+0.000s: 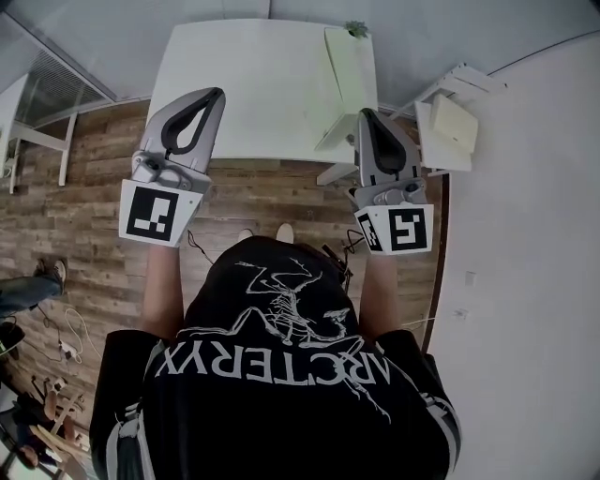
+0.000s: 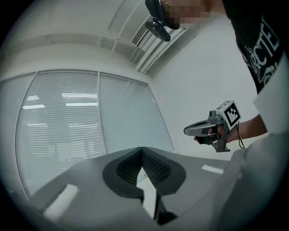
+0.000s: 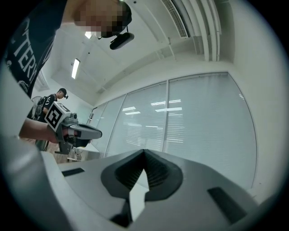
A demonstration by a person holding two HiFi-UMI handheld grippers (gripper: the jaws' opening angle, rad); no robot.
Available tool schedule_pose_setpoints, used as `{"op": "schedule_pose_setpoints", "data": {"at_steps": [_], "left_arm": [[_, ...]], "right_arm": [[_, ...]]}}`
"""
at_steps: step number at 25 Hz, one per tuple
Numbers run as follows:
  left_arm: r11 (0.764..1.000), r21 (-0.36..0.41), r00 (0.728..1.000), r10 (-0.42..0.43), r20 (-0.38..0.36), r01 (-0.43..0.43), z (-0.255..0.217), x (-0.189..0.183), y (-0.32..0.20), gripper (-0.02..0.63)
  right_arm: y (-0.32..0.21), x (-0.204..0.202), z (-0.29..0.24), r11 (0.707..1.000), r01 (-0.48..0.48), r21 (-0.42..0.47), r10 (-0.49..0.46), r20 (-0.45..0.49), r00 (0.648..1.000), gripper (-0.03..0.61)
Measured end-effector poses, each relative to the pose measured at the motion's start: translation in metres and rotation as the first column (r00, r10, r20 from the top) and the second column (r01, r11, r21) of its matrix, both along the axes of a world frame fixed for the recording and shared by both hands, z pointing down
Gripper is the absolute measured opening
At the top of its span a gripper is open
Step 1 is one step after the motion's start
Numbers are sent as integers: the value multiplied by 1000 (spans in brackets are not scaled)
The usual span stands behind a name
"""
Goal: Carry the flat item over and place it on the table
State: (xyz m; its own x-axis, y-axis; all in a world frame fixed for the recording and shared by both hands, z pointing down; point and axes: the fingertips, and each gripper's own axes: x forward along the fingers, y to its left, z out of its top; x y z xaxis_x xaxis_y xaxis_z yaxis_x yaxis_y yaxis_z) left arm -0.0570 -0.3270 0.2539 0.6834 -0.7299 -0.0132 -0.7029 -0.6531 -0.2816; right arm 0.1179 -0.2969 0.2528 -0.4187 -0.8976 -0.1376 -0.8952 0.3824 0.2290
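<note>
A pale green flat item lies on the right part of the white table, and its near end reaches the table's front edge. My right gripper is held just in front of that end, shut, with nothing between its fingers. My left gripper hovers over the table's front left edge, also shut and empty. Both point up and away toward the window blinds in the gripper views. The right gripper shows in the left gripper view, and the left gripper shows in the right gripper view.
A white stand with a cream flat piece stands right of the table, against a white wall. A small plant sits at the table's far edge. Cables lie on the wooden floor at left. A person stands far behind.
</note>
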Motion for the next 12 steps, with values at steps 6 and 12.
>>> {"op": "schedule_pose_setpoints", "data": {"at_steps": [6,12], "left_arm": [[1000,-12,1000,-14,-15,14,5,-3,1,-2],[1000,9,999,-9,-35,9,-1,-6,0,-2]], "right_arm": [[-1,0,6,1000,8,-14,-8,7,1000,12],[-2,-3,5,1000,5,-23,-5,4,1000,12]]}}
